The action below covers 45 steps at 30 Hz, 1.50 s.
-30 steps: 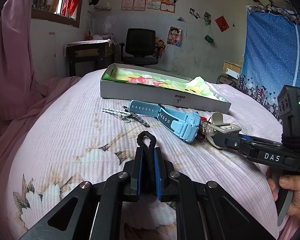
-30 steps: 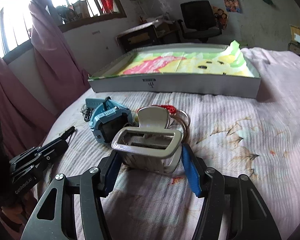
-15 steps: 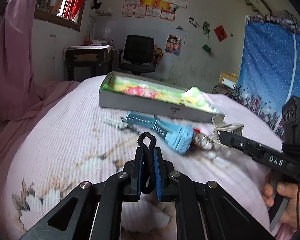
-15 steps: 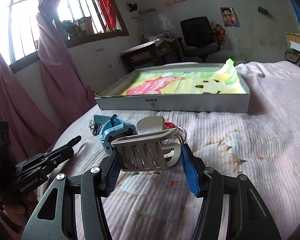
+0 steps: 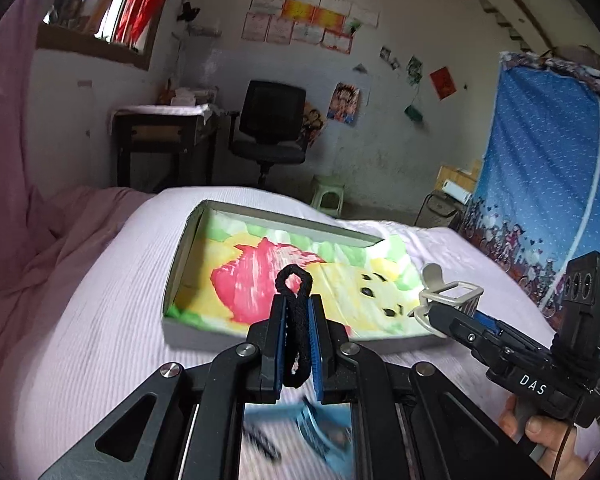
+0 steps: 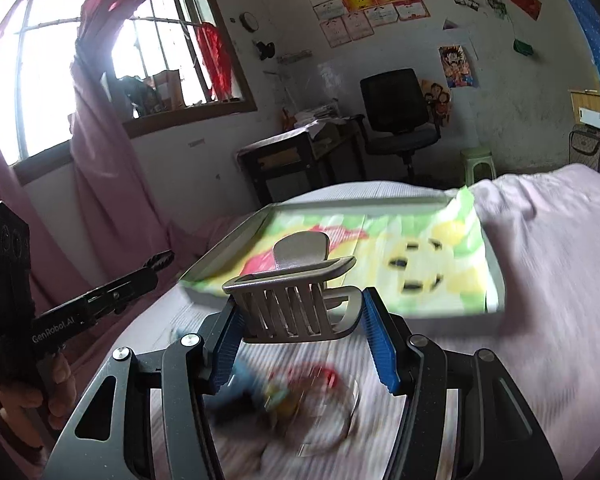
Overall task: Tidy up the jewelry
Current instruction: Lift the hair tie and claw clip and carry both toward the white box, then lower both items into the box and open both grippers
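Observation:
My left gripper (image 5: 296, 344) is shut on a black hair tie (image 5: 296, 312) and holds it in the air just before the near wall of a grey box (image 5: 204, 336) lined with bright cartoon paper. My right gripper (image 6: 300, 336) is shut on a beige hair claw clip (image 6: 296, 304), also lifted, near the box's (image 6: 496, 280) front edge. The clip (image 5: 452, 292) and right gripper (image 5: 456, 320) show at the right of the left wrist view. A blue watch (image 5: 320, 428) lies blurred below my left gripper.
Both grippers are over a pink bedspread (image 5: 100, 320). Bangles and small red and yellow pieces (image 6: 316, 396) lie blurred under my right gripper. The left gripper (image 6: 156, 264) shows at left in the right wrist view. A desk (image 5: 160, 136) and an office chair (image 5: 272, 128) stand beyond the bed.
Both grippers have risen off the bed and moved forward towards the box, each still holding its item. The watch and bangles now lie beneath them.

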### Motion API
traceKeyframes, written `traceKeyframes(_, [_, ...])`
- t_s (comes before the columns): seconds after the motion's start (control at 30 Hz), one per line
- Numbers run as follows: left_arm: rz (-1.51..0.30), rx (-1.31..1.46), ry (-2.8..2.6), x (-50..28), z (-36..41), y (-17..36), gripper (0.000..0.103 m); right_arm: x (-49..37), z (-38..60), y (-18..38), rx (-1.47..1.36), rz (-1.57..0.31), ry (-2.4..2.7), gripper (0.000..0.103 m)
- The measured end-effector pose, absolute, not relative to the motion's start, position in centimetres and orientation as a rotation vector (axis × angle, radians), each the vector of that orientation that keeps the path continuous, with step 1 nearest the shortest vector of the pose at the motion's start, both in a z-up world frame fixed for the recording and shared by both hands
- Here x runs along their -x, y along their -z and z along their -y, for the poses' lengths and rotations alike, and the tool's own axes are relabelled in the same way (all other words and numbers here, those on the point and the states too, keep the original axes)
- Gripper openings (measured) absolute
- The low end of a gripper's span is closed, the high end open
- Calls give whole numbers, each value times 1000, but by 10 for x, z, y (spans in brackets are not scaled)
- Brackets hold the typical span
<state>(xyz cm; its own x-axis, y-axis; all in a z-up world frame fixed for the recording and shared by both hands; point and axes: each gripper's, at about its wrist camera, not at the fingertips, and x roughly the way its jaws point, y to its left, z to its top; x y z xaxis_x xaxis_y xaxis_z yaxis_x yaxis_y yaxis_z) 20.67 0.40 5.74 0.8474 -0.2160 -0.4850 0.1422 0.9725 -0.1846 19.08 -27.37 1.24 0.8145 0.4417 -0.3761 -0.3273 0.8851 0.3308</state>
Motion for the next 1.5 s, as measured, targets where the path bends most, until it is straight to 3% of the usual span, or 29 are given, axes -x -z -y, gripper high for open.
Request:
traceKeyframes(0.27, [-716, 135, 119, -269, 2, -30, 11, -256, 265, 1, -289, -561, -363, 52])
traceKeyframes(0.63, [-809, 114, 94, -282, 7, -13, 14, -283, 258, 32, -278, -710, -348, 53])
traceKeyframes(0.73, [-787, 143, 112, -275, 4, -13, 28, -282, 257, 31, -266, -718, -349, 53])
traceKeyframes(0.83, [-736, 172, 128, -264, 0, -18, 48, -280, 258, 31, -255, -718, -344, 54])
traceKeyframes(0.9, [-710, 181, 128, -257, -2, -21, 60, -275, 260, 30, -252, -705, -336, 60])
traceKeyframes(1.03, [-649, 205, 124, -235, -7, -26, 67, -258, 270, 23, -238, -657, -319, 66])
traceKeyframes(1.1, [-629, 218, 108, -224, -10, -28, 78, -248, 275, 19, -233, -627, -310, 67])
traceKeyframes(1.23, [-589, 228, 95, -201, -13, -30, 82, -224, 283, 8, -229, -551, -304, 77])
traceKeyframes(1.3, [-574, 224, 86, -191, -15, -30, 91, -210, 286, 1, -221, -510, -299, 82])
traceKeyframes(1.37, [-549, 221, 76, -175, -15, -30, 95, -197, 289, -4, -219, -477, -302, 91])
traceKeyframes(1.5, [-523, 205, 78, -151, -15, -29, 96, -170, 290, -11, -193, -433, -317, 96])
